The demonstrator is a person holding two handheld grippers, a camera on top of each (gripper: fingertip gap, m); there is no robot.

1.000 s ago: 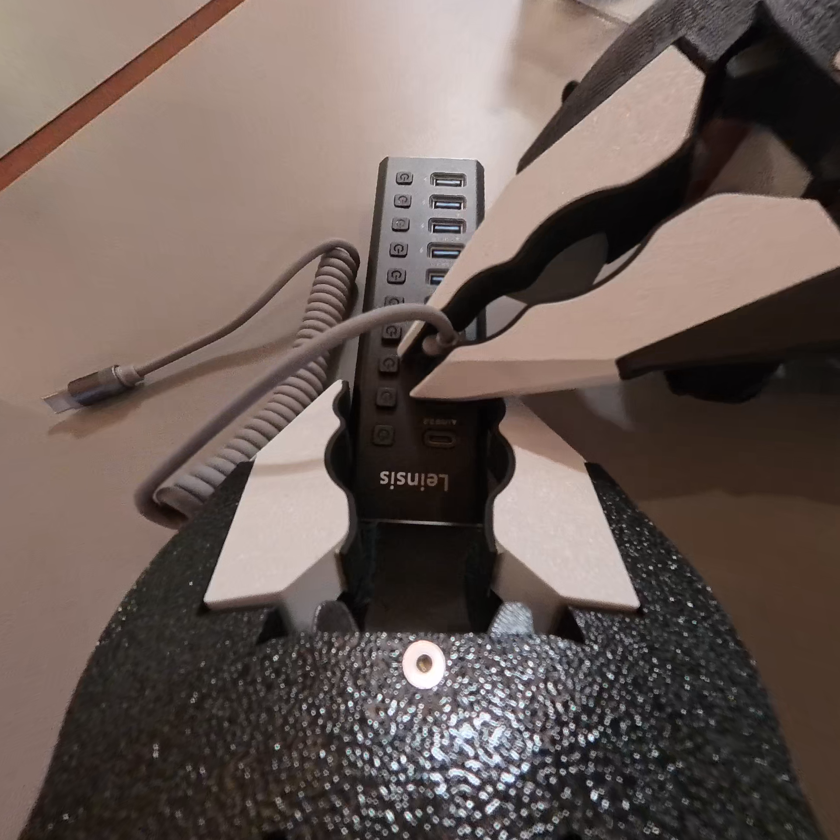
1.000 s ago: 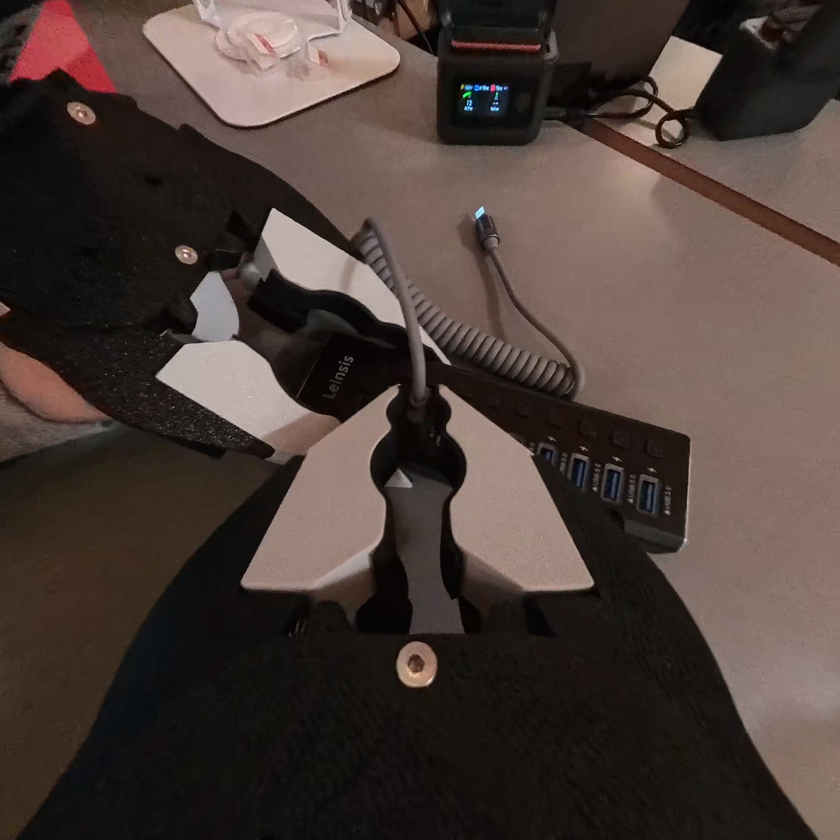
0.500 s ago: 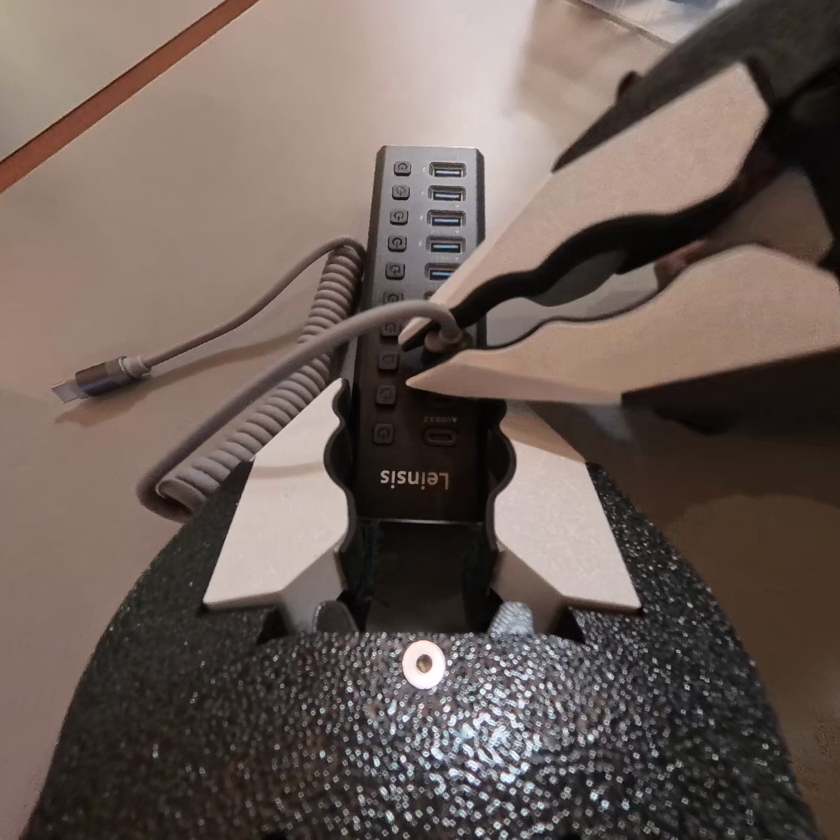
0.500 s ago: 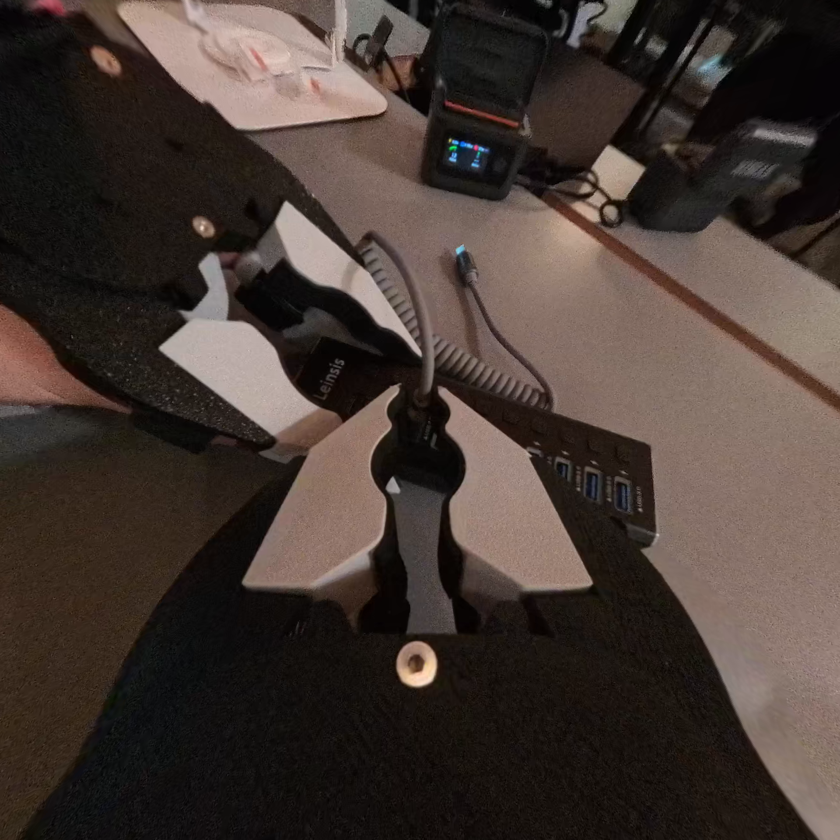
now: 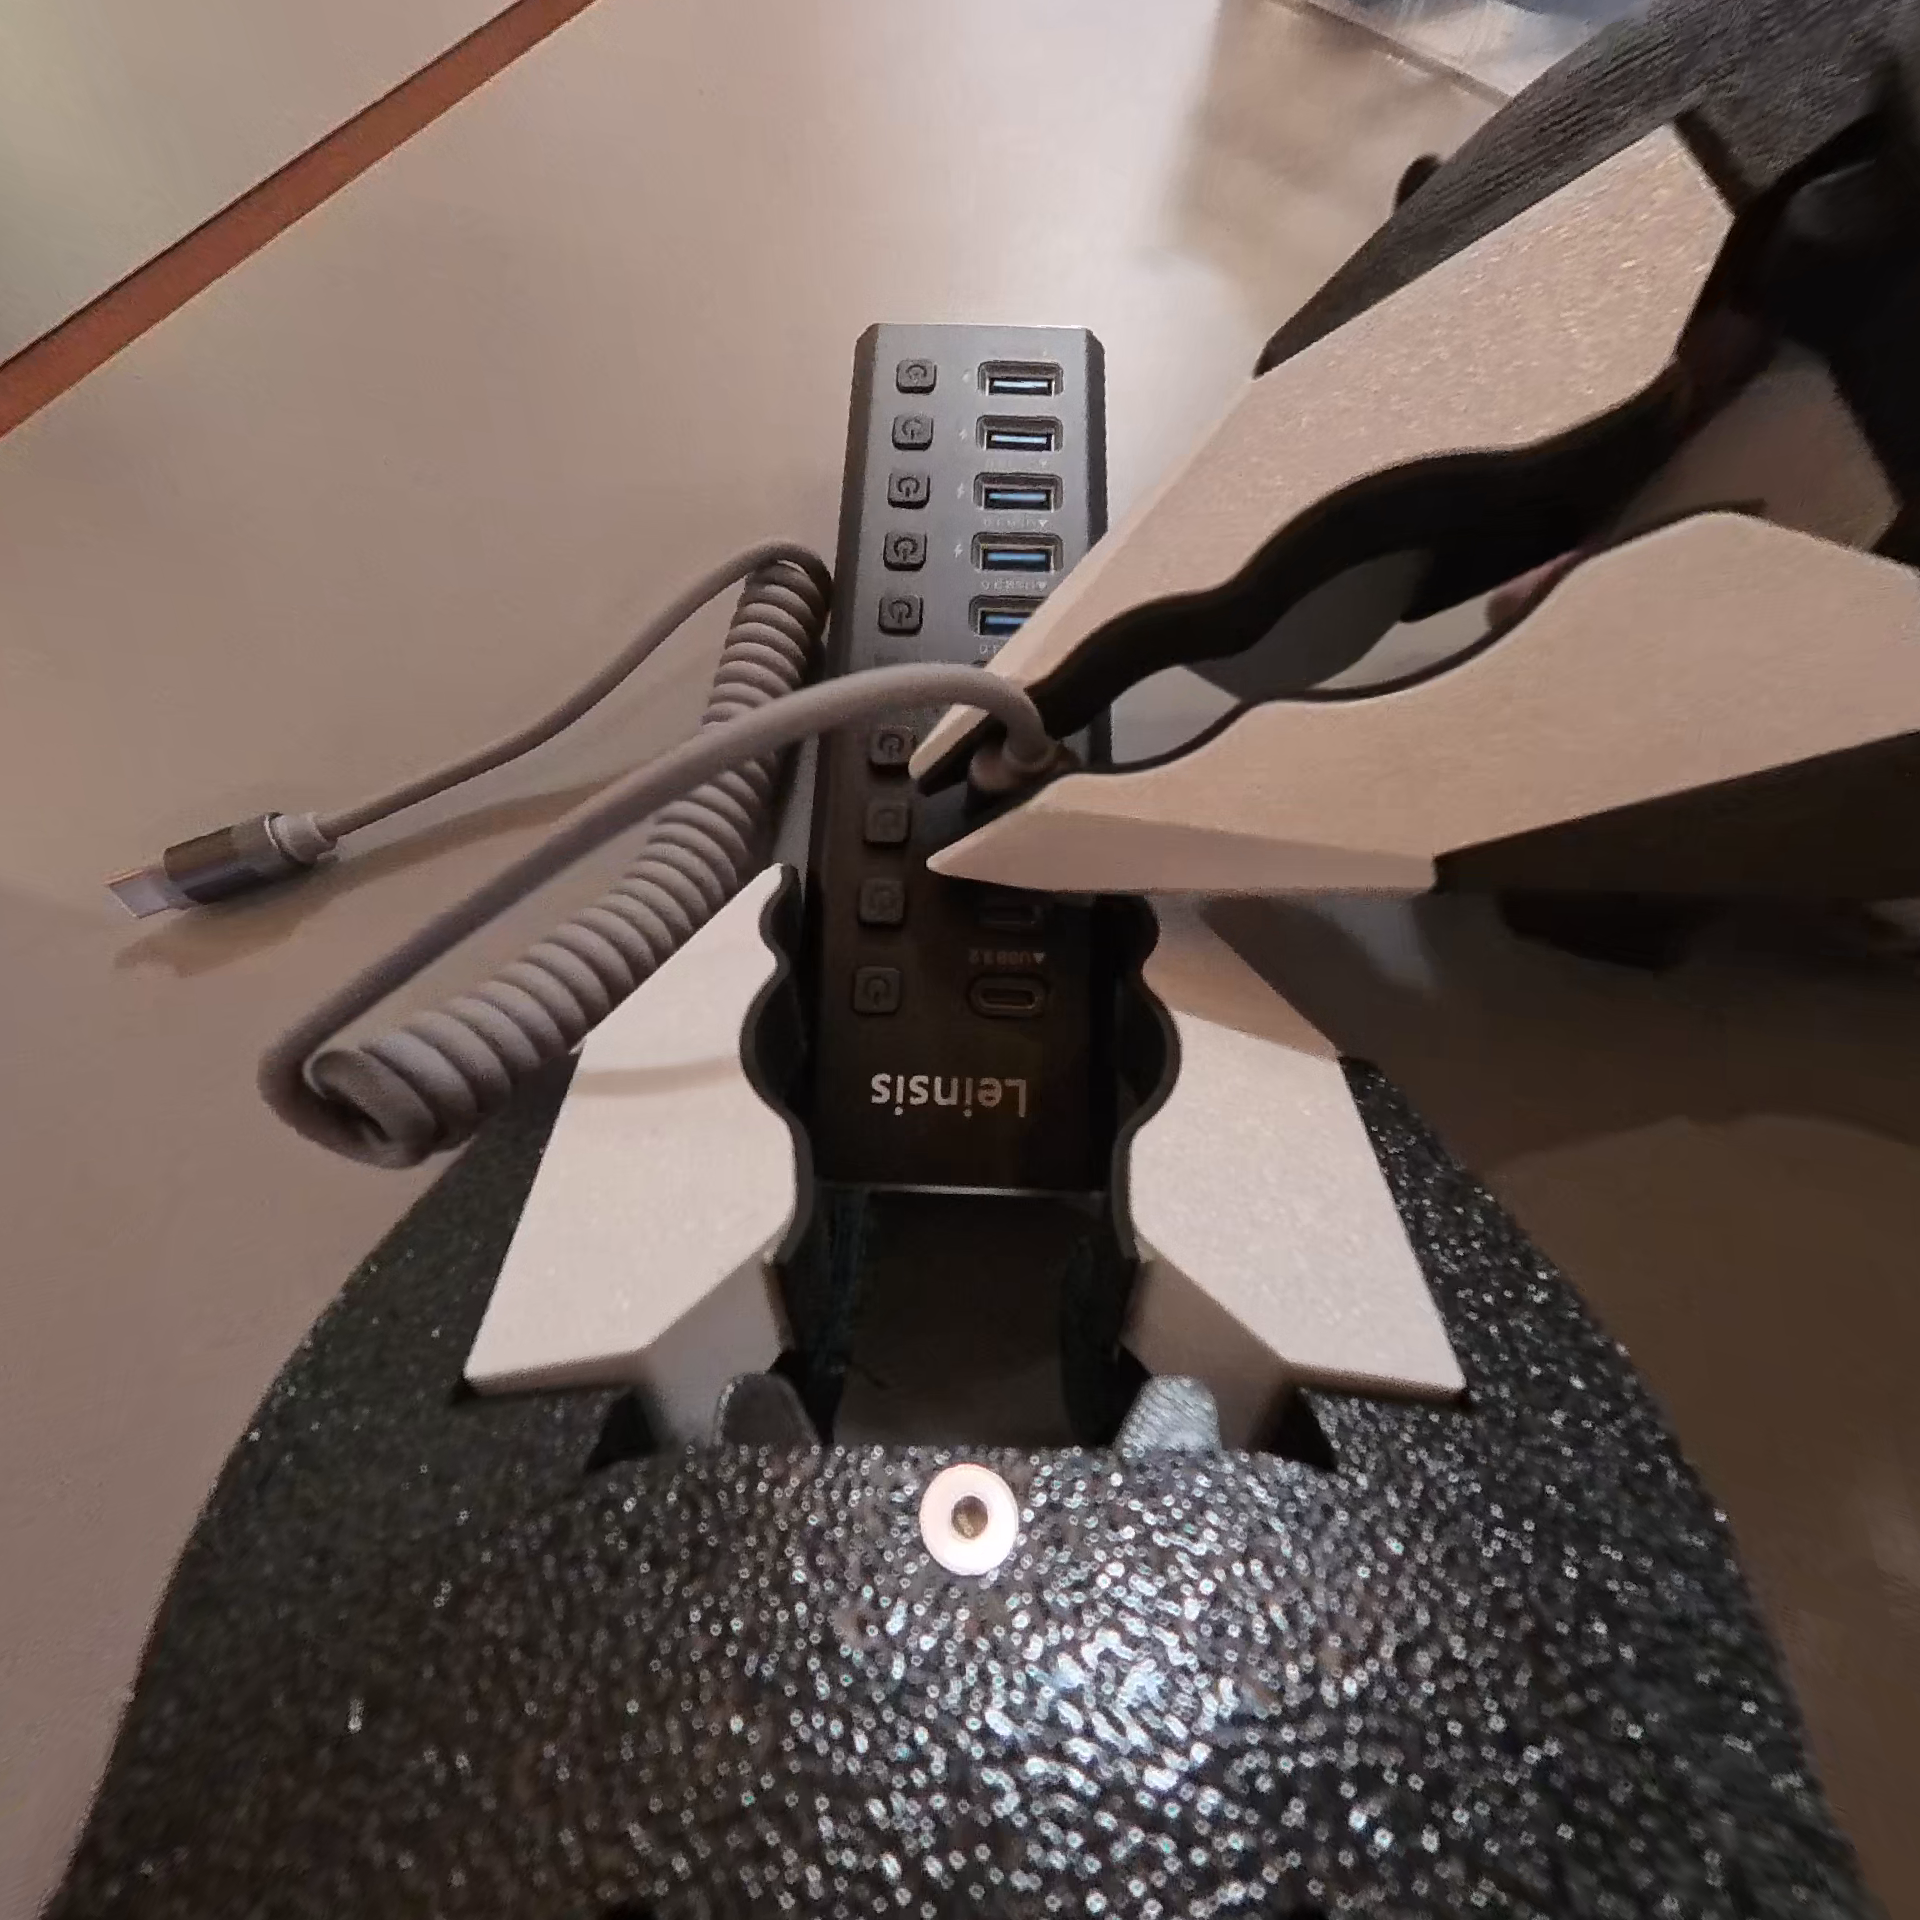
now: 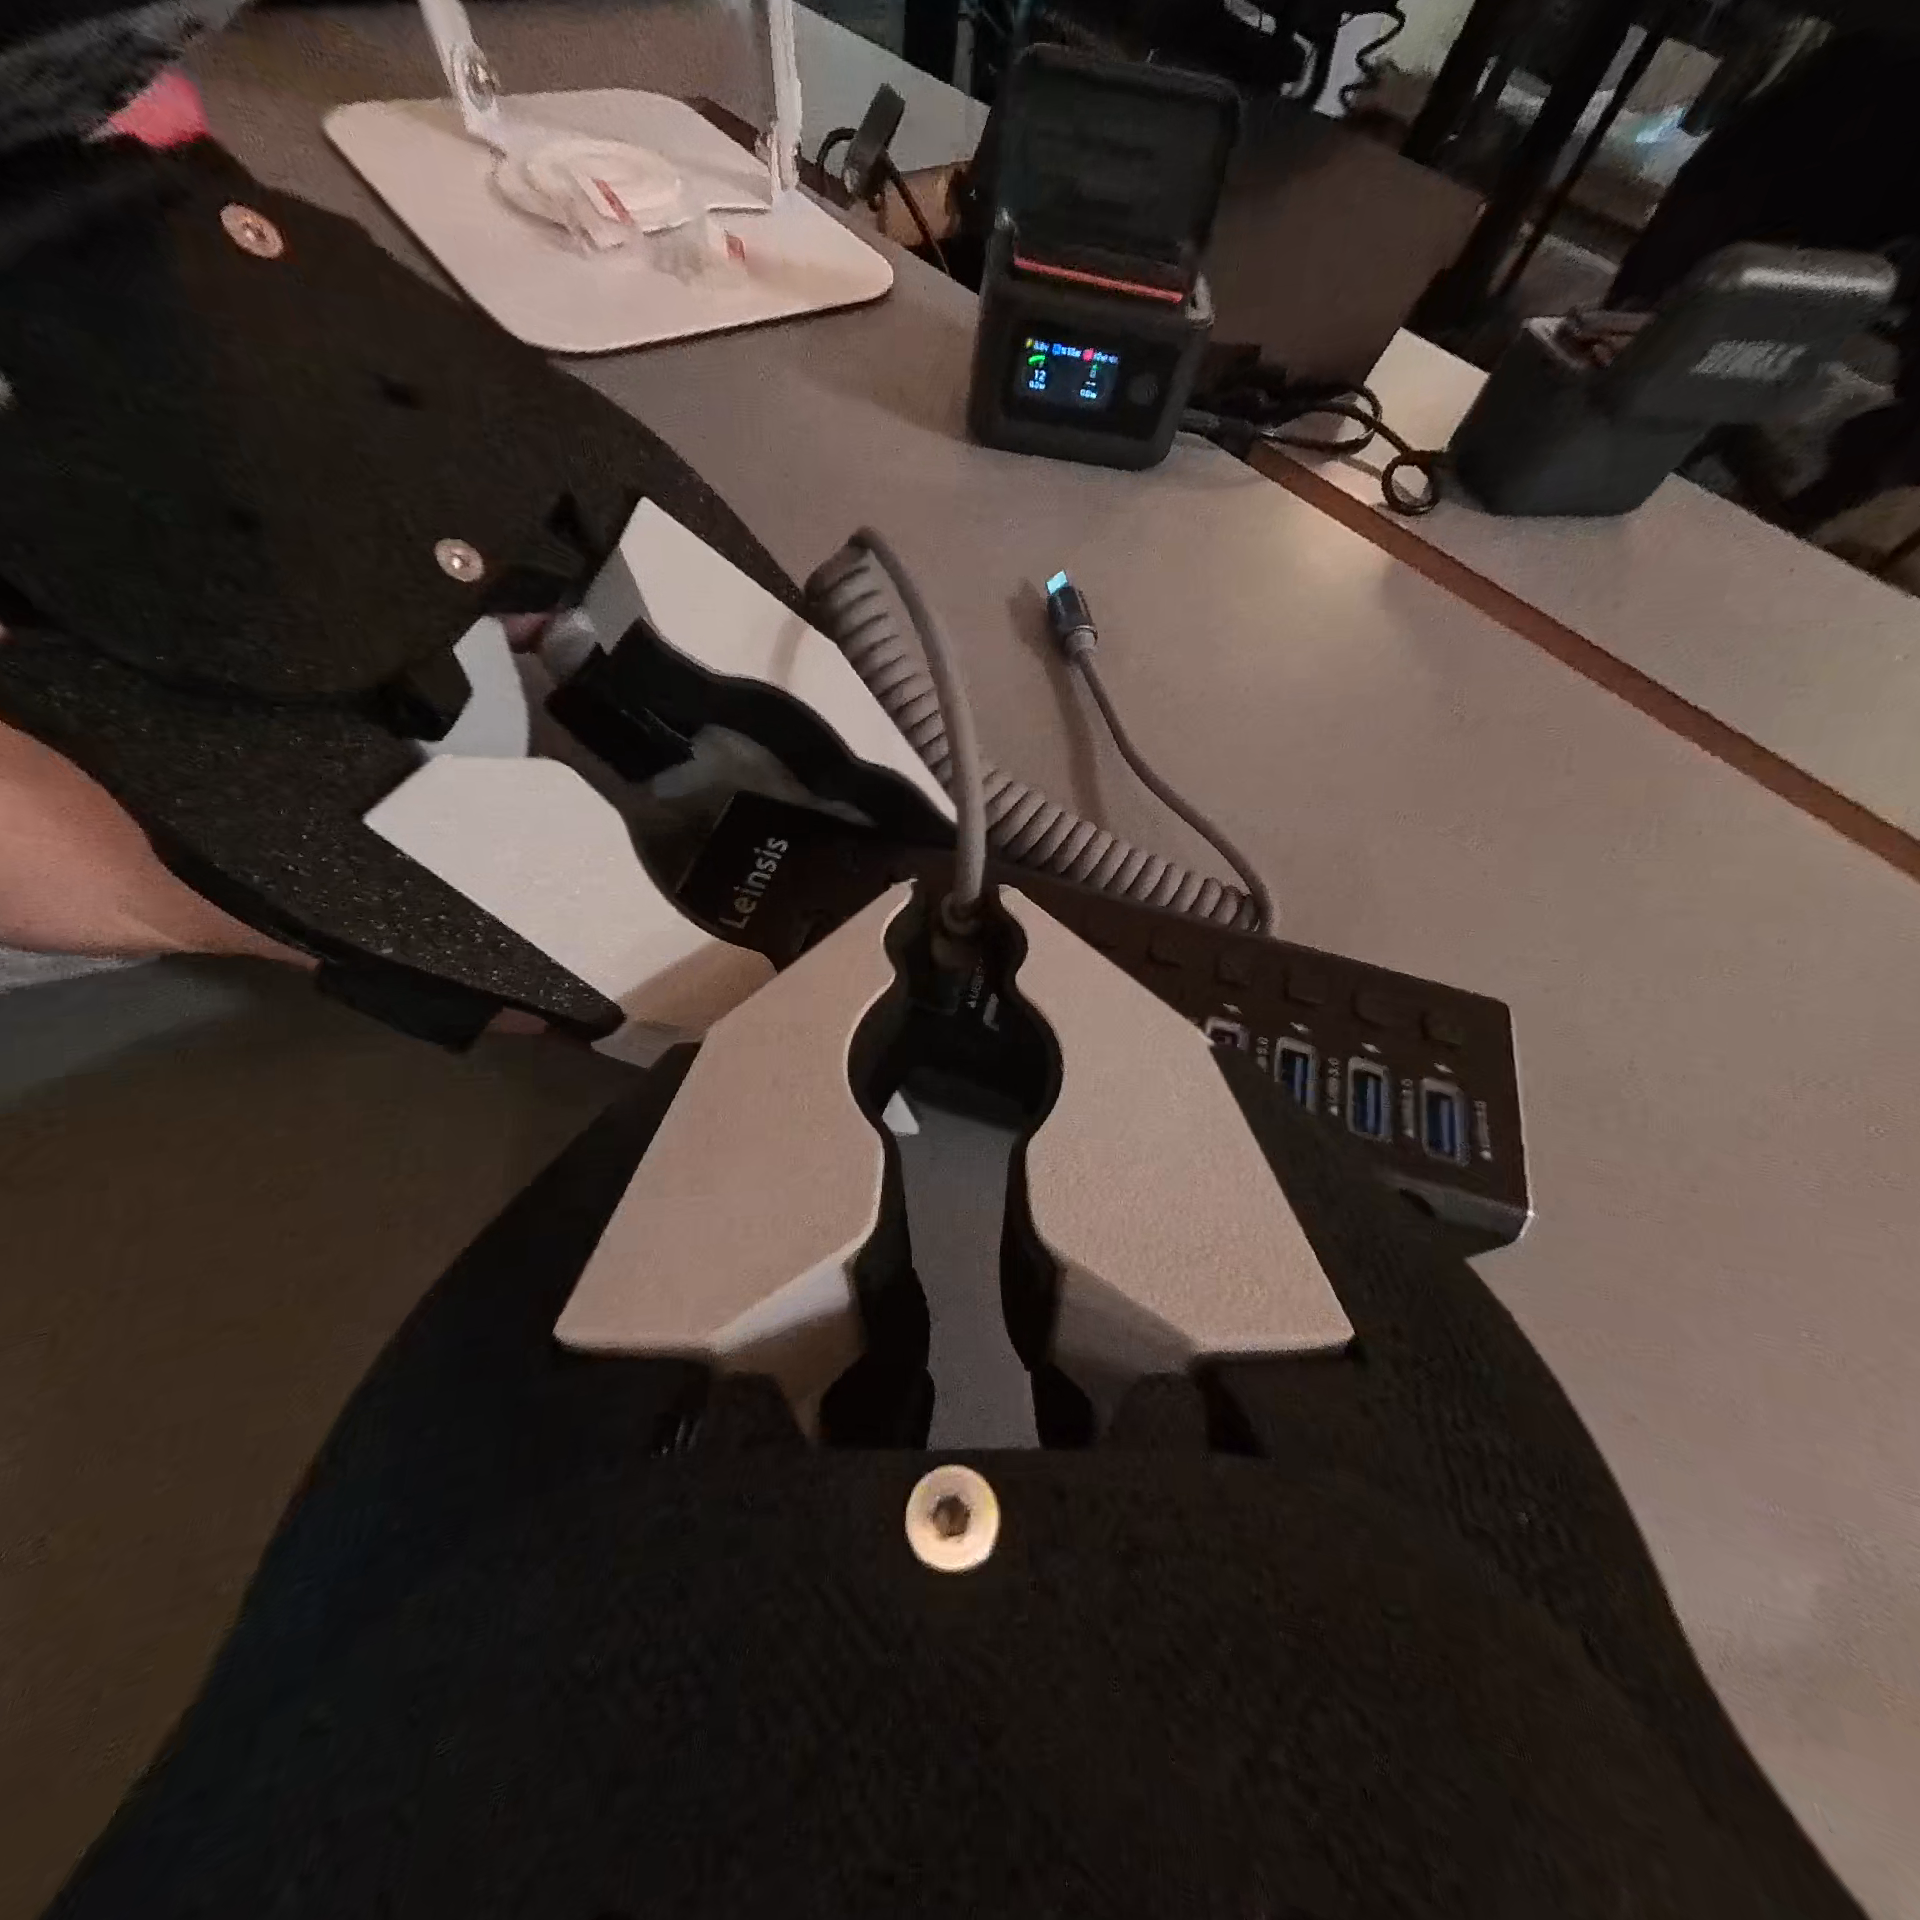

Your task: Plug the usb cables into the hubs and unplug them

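Observation:
A black USB hub with a row of blue ports lies lengthwise ahead. My left gripper is shut on its near end. My right gripper comes in from the upper right and is shut on the grey plug of a coiled grey cable, right over the hub's middle ports. How deep the plug sits is hidden by the fingers. In the right wrist view my right gripper holds the plug over the hub, and the left gripper clamps the hub's end.
The cable's free plug lies loose on the grey table. Behind stand a black device with a small lit screen, a white tray, black cables and a dark box. A brown seam crosses the table. My left and right fingertips are right by each other.
The right gripper has tilted and shifted slightly while staying shut on the plug over the hub. The left gripper has kept its grip on the hub's end.

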